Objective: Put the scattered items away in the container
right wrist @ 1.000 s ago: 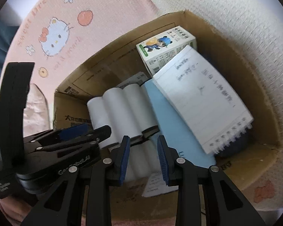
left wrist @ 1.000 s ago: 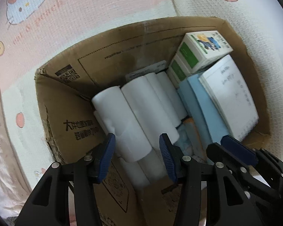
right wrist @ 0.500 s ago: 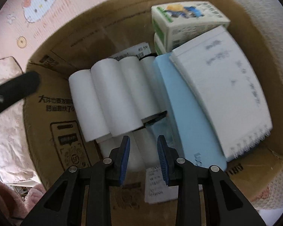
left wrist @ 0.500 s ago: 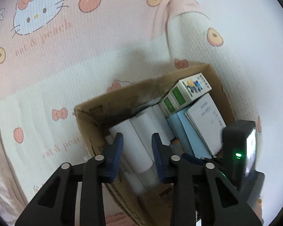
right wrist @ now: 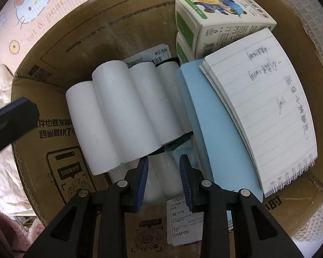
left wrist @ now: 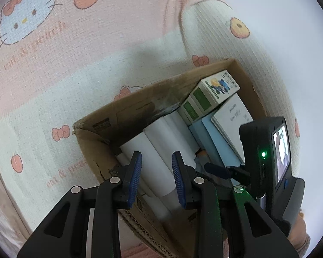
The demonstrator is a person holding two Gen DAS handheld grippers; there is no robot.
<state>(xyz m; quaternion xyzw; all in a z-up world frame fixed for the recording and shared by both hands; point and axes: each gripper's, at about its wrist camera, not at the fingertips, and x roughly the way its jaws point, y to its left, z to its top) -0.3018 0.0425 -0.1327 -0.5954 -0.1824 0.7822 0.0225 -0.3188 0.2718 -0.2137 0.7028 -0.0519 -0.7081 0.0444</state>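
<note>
mat: pink and cream play mat with cat-face and peach prints (left wrist: pixel 79 68), lies under the box, seen in both views
container: brown cardboard box, open top (right wrist: pixel 60 43), sits on the mat; printed QR codes and a white shipping label (right wrist: pixel 184 221) on its inner wall
left claw: black two-finger claw with blue ribbed pads (left wrist: pixel 156 173), fingers spread, nothing between them, hovering above the near left rim of the box
rolls: white paper rolls lying side by side (right wrist: pixel 122 111) in the left half of the box, touching each other; one more roll lower down, under them
right claw: black claw, blue pads (right wrist: pixel 164 179), fingers spread, empty, low inside the box over the lower roll
folder: light blue flat cover (right wrist: pixel 215 129), leaning just right of the rolls
notebook: white lined spiral notebook with handwriting (right wrist: pixel 267 107), resting on the blue cover, spiral at the near end
cartons: two white-and-green cartons with cartoon print (right wrist: pixel 215 19), stacked in the far right corner, touching the notebook
</note>
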